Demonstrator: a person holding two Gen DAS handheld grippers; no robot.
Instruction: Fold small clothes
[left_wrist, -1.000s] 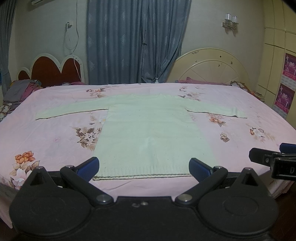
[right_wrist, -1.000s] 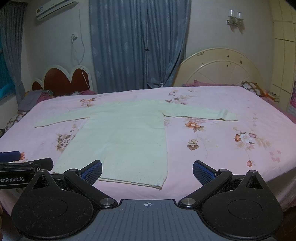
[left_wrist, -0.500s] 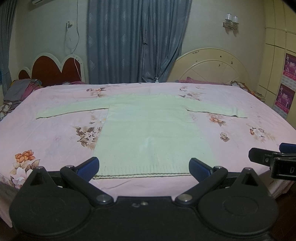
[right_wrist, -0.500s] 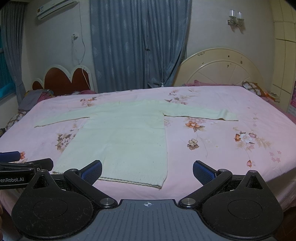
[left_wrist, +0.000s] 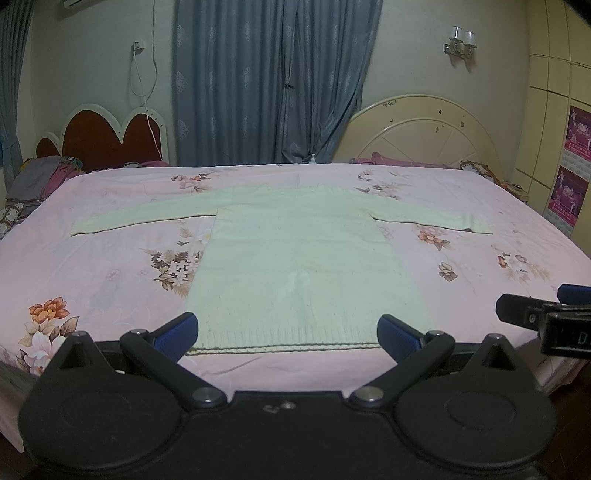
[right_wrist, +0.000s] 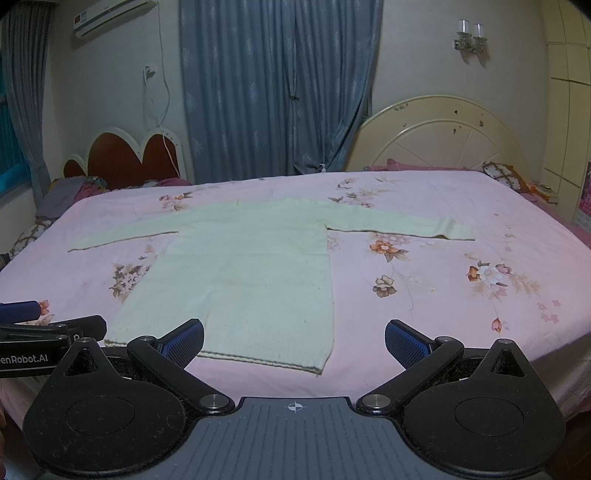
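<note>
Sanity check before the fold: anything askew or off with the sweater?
Nothing stands out. The sweater lies flat on the bedsheet, both sleeves spread, hem straight. Left gripper and right gripper are open, clear of it.

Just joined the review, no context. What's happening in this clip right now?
A person holds a two-finger gripper in each hand at the near edge of a bed with a pink floral sheet. A pale long-sleeved sweater lies flat on it, sleeves spread out to both sides, hem nearest the cameras. The left gripper and right gripper are both open, holding nothing, close to the hem. No fold has been made yet.
</note>
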